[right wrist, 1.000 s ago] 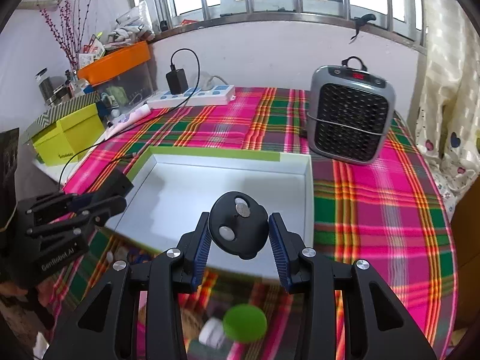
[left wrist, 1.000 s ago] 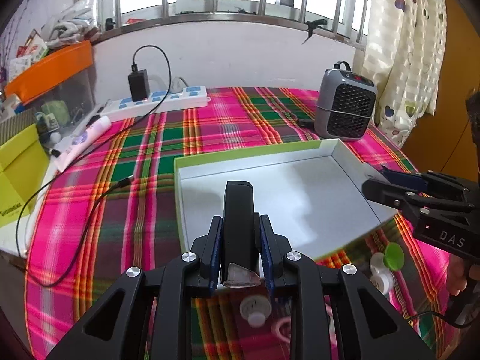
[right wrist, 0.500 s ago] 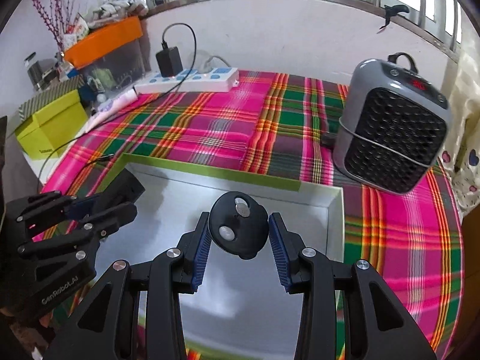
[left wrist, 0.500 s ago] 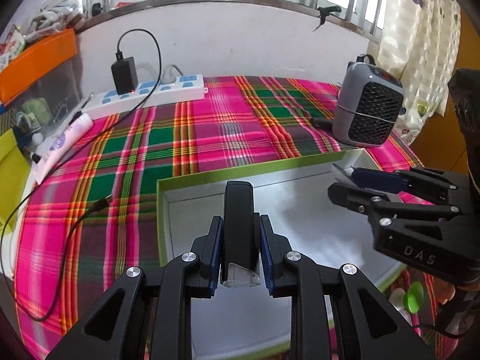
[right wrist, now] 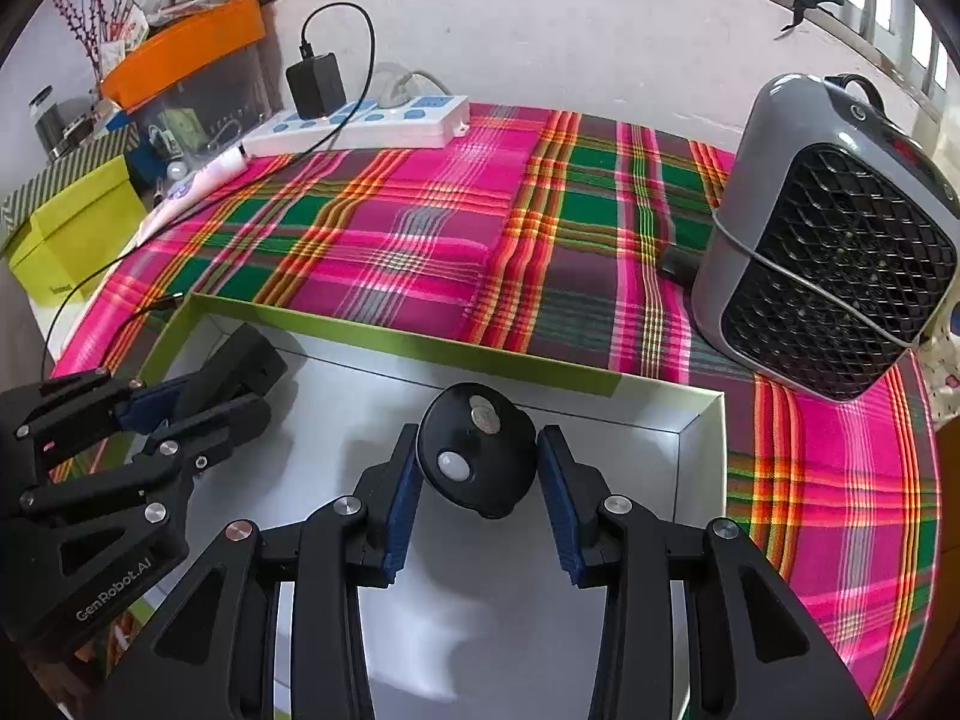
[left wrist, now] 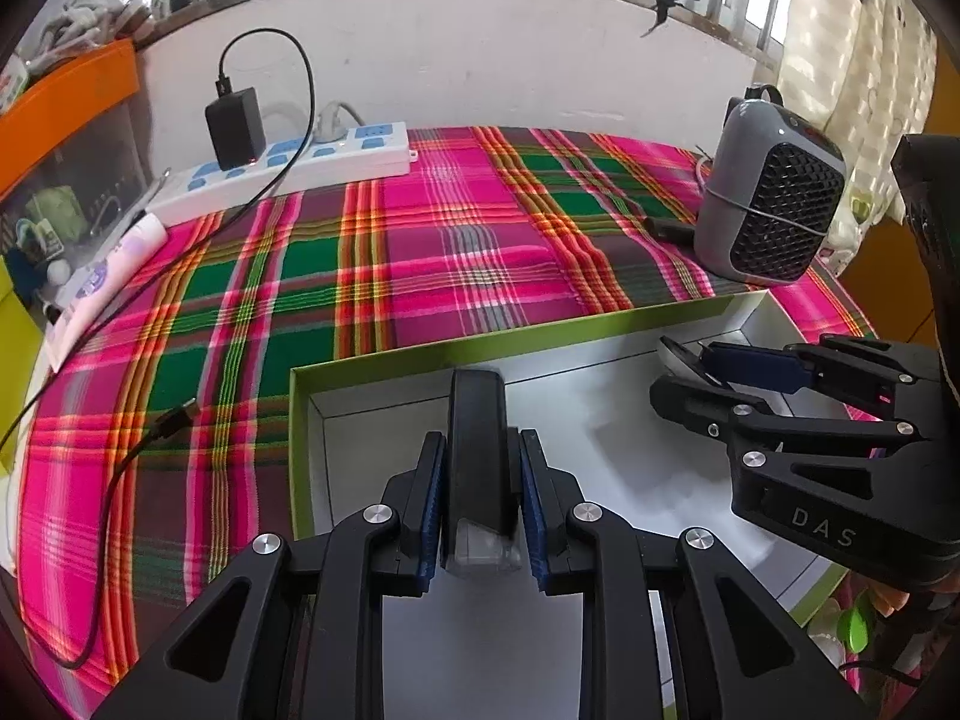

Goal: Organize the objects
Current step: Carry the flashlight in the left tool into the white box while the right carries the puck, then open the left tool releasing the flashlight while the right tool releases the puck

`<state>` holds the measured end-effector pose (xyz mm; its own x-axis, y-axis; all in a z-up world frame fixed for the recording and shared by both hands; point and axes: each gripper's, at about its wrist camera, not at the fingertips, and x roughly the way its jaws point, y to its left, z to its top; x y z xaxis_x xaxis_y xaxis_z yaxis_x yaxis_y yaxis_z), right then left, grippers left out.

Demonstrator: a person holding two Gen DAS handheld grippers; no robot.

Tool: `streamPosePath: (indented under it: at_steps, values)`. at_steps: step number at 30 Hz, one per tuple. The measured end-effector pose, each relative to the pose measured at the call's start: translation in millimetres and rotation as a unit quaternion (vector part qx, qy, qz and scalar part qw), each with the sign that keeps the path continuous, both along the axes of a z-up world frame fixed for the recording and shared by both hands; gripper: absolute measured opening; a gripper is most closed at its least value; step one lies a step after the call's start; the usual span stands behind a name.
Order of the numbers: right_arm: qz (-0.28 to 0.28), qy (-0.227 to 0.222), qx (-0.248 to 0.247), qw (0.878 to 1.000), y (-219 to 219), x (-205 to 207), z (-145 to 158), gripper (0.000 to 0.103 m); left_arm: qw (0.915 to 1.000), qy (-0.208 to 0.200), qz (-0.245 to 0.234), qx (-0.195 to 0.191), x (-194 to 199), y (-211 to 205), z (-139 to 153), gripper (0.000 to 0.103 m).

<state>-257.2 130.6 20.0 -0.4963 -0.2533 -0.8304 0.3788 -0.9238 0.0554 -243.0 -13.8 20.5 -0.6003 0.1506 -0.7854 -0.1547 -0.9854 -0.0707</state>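
A shallow white box with green rim [left wrist: 480, 341] [right wrist: 384, 339] lies on the plaid table. My left gripper [left wrist: 480, 468] is shut on a slim black device [left wrist: 477, 444] and holds it over the box's near left part. My right gripper [right wrist: 480, 480] is over the box's far right corner with a round black device [right wrist: 480, 456] between its fingers; its jaws have spread, and small gaps show beside the device. Each gripper shows in the other's view: the left [right wrist: 198, 396], the right [left wrist: 708, 372].
A grey heater [right wrist: 834, 234] [left wrist: 774, 204] stands right of the box. A white power strip with a black charger [left wrist: 282, 162] lies at the back. A loose cable end [left wrist: 174, 420] lies left of the box. A green box [right wrist: 72, 228] and an orange-lidded bin [right wrist: 192, 66] stand far left.
Both grippers moved forward over the box, deeper toward its far side. The right gripper's jaws have widened around the round device. The left stays shut on the slim device.
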Motion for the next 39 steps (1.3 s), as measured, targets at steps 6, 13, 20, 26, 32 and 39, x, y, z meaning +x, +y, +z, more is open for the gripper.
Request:
streamPosePath:
  at_steps: [6, 13, 20, 26, 32, 39]
  values:
    - [-0.008, -0.008, 0.0, 1.0, 0.8, -4.8, -1.7, 0.04, 1.0, 0.001, 0.001, -0.005, -2.5, 1.2, -1.3, 0.021]
    - [-0.007, -0.01, 0.005, 1.0, -1.2, -7.2, -2.9, 0.04, 1.0, 0.001, 0.003, -0.008, -3.1, 1.7, -1.4, 0.021]
    - [-0.007, -0.011, 0.007, 1.0, -2.4, -7.5, -3.5, 0.04, 0.9999, -0.004, 0.006, -0.008, -4.7, 0.0, -2.0, 0.023]
    - [-0.006, -0.011, 0.009, 1.0, -2.6, -7.0, -3.1, 0.042, 0.9999, -0.005, 0.008, -0.006, -4.8, -1.1, -2.2, 0.031]
    - [-0.006, -0.01, 0.011, 1.0, -3.6, -4.0, -2.8, 0.049, 1.0, 0.0, 0.009, -0.004, -1.5, -1.2, 2.8, 0.039]
    - [-0.013, -0.005, 0.009, 1.0, 0.0, -0.5, -0.5, 0.049, 0.9998, 0.005, 0.017, -0.008, 4.2, -1.4, 7.1, 0.042]
